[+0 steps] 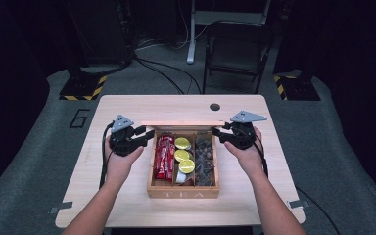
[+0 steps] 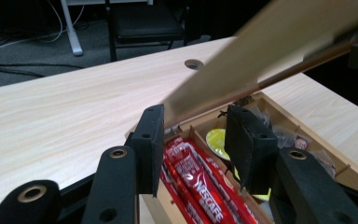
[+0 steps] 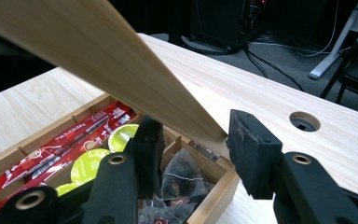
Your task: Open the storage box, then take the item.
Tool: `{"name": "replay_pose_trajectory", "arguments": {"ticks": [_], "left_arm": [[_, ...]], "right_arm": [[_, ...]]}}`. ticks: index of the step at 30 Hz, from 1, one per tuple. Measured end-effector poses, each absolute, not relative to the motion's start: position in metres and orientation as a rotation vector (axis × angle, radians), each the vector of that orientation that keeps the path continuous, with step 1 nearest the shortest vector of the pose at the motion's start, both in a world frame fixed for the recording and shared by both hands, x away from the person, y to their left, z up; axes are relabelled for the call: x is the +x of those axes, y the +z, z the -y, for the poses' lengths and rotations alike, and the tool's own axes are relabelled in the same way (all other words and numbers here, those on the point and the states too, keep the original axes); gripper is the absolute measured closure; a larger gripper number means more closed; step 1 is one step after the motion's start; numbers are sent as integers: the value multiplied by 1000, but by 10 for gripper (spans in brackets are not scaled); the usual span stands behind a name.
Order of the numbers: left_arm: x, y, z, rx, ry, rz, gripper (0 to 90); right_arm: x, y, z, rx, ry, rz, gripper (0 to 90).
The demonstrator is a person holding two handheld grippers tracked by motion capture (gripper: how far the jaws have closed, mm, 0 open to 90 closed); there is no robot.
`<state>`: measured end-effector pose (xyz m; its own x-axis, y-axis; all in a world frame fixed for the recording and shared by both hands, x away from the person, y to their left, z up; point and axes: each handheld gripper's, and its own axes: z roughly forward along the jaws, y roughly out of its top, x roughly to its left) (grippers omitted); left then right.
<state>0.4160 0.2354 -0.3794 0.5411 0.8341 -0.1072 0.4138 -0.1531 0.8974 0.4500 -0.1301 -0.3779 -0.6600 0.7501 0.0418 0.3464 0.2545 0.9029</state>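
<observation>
The wooden tea box (image 1: 183, 192) stands near the front centre of the worktop (image 1: 127, 110), its hinged lid (image 1: 183, 124) raised along the far edge. The left gripper (image 1: 146, 136) holds the lid's left end between its jaws; the right gripper (image 1: 216, 131) holds the right end, jaws closed on the panel. Inside lie red sachets (image 1: 164, 156), yellow-topped capsules (image 1: 182, 155) and dark tea bags (image 1: 204, 155) in separate compartments.

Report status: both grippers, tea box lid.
Left gripper and right gripper each clamp a lid corner. Lid raised over tea box. Nothing obstructing.
</observation>
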Motion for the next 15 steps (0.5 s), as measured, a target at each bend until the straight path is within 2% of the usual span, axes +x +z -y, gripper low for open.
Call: {"name": "replay_pose_trajectory", "arguments": {"ticks": [15], "left_arm": [[406, -416, -230, 1800, 449, -1088, 559]], "right_arm": [[451, -378, 131, 998, 1384, -2140, 555]]}}
